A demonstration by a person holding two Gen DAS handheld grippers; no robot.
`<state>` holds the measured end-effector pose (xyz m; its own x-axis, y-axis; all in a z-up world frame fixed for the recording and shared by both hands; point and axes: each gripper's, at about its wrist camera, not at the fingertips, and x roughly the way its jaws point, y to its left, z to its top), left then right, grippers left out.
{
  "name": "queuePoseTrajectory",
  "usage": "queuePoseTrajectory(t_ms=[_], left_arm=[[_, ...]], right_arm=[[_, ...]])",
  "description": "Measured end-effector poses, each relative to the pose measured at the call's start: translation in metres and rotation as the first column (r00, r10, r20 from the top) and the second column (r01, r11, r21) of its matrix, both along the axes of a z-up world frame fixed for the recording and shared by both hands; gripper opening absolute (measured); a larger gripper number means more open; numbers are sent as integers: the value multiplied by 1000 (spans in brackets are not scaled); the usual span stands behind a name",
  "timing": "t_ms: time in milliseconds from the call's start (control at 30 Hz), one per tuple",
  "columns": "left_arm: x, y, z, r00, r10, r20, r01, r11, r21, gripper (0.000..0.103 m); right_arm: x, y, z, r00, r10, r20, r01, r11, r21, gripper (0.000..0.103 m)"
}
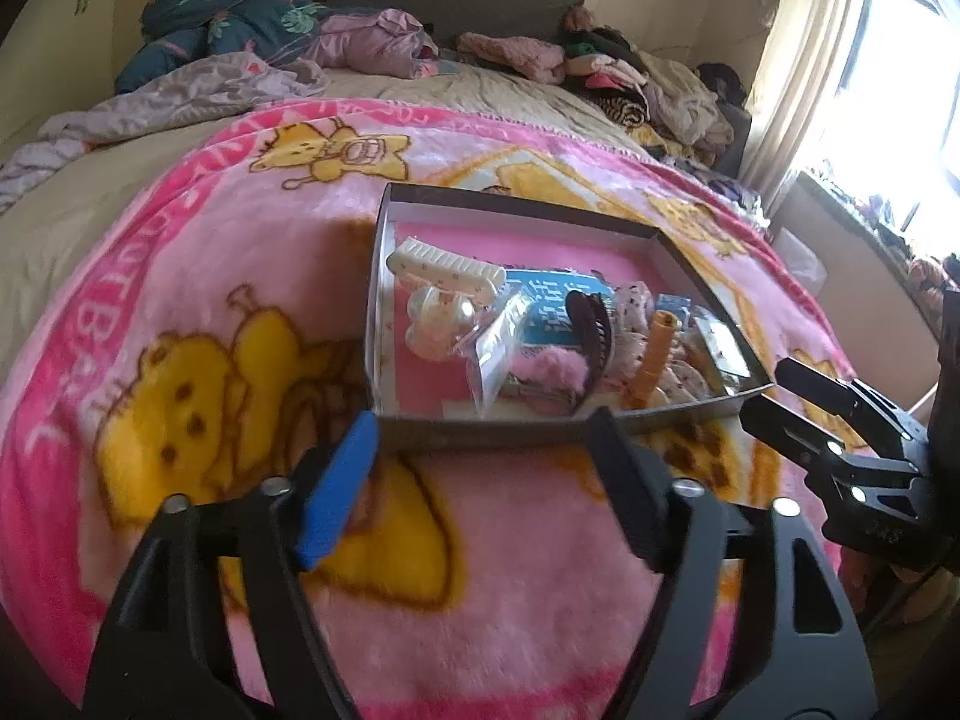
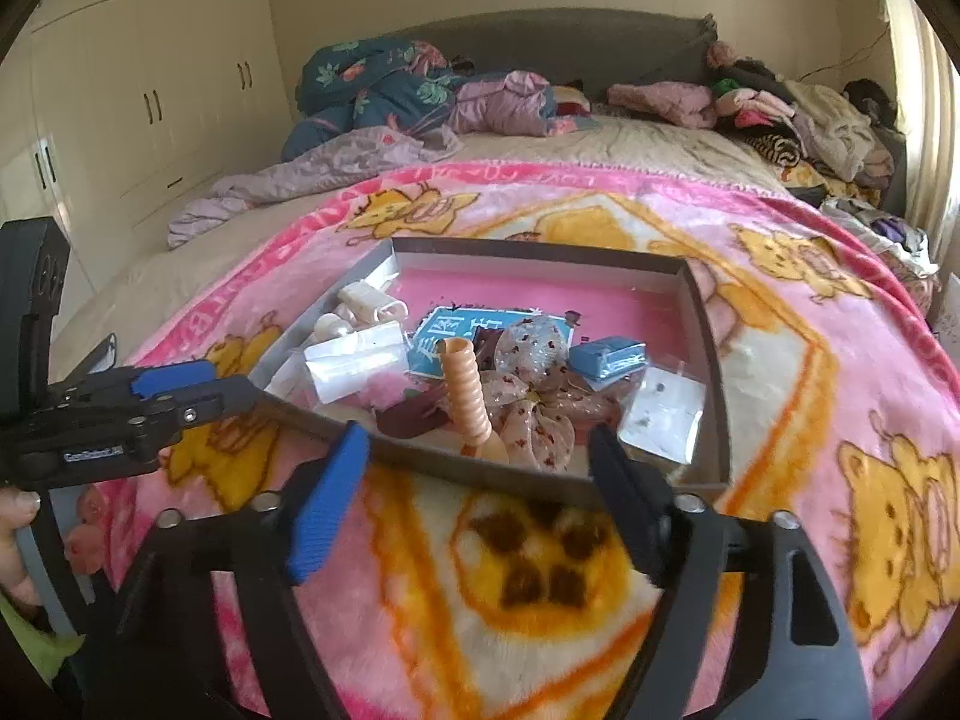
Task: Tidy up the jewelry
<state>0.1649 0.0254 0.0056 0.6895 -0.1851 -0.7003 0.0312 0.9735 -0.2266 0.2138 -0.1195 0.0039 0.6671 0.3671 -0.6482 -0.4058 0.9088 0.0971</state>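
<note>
A shallow grey box [image 1: 480,432] [image 2: 708,312] with a pink floor sits on the pink cartoon blanket. It holds a cream hair clip [image 1: 444,267] [image 2: 372,303], clear bags [image 1: 498,354] [image 2: 354,366], a blue card [image 1: 552,312] [image 2: 444,330], an orange spiral clip [image 1: 654,354] [image 2: 465,396], a dotted bow [image 2: 534,414], a dark clip [image 1: 591,324] and a blue packet [image 2: 606,357]. My left gripper [image 1: 486,456] [image 2: 198,387] is open and empty just before the box's near wall. My right gripper [image 2: 480,468] [image 1: 762,387] is open and empty at the box's near right corner.
The pink blanket [image 1: 510,570] [image 2: 810,360] covers the near half of a bed. Crumpled quilts and clothes [image 1: 252,18] [image 2: 780,114] are piled at the headboard. A window with curtains [image 1: 870,60] is at the right, wardrobes [image 2: 150,90] at the left.
</note>
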Motion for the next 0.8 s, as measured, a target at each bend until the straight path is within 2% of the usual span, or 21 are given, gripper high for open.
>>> queuePoseTrajectory(t_ms=[133,233,800], left_arm=[[-17,-1,4,1000,12,12,-12,1000,3,86],[-29,-3,4,1000,14,13,-14,1000,6,91],[-68,-13,3,1000,8,30,-9,1000,19,92]], right_arm=[[-17,-5,6,1000,-19,25,19,1000,3,89],[-30,-11,7,999,-32,27,32,999,12,91],[-69,-31,-2,996,-90,0,89,996,16,93]])
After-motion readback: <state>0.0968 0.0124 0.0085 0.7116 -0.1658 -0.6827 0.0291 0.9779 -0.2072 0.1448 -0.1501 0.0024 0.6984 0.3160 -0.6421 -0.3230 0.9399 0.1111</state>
